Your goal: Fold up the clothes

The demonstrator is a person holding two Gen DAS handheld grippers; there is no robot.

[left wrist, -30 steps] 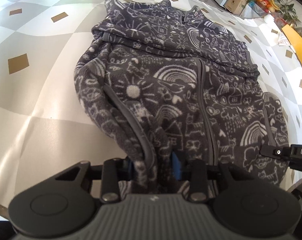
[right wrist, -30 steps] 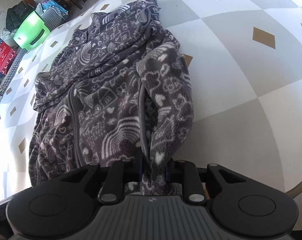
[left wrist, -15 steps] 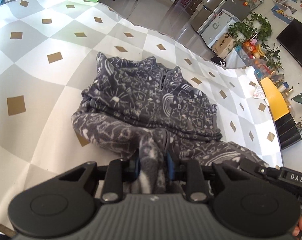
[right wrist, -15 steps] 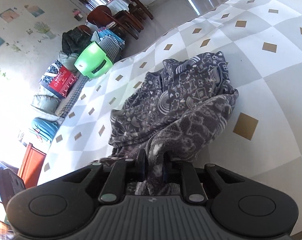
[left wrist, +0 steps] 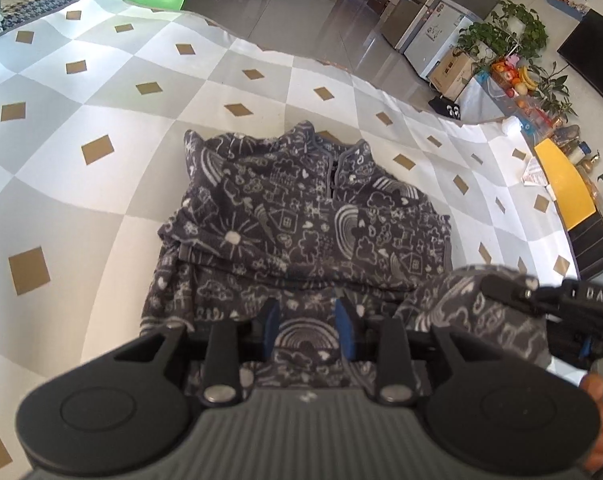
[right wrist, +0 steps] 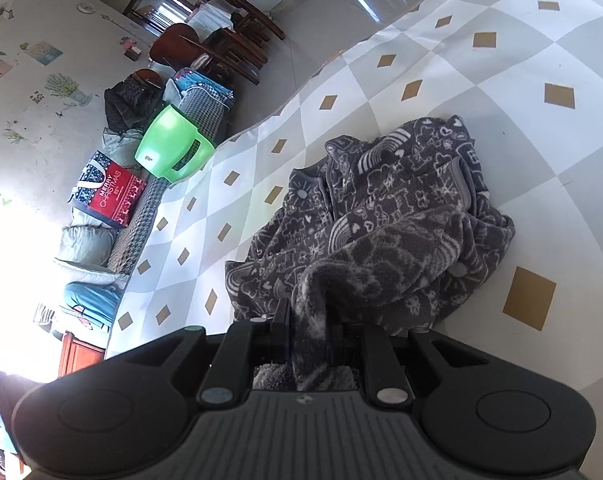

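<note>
Reading what print I can: a red bag (right wrist: 113, 194) beside the green plastic stool (right wrist: 173, 150) says "MERRY CHRISTMAS", and the other tool's black body at the right edge of my left view carries white letters that look like "DAS", too blurred to be sure. My left gripper (left wrist: 306, 330) has its blue-padded fingers apart, with the fleece jacket (left wrist: 301, 224) lying loose between them; a second ago they pinched its hem. My right gripper (right wrist: 306, 338) is clamped on a bunch of the same fleece. Since then the hem has been carried over toward the collar, so the jacket lies doubled near the middle of the checked grey-and-white table cover (left wrist: 101, 92) with its gold diamonds. Beyond the cover's far edge stand dark wooden chairs (right wrist: 221, 44) and potted plants (left wrist: 513, 32).
</note>
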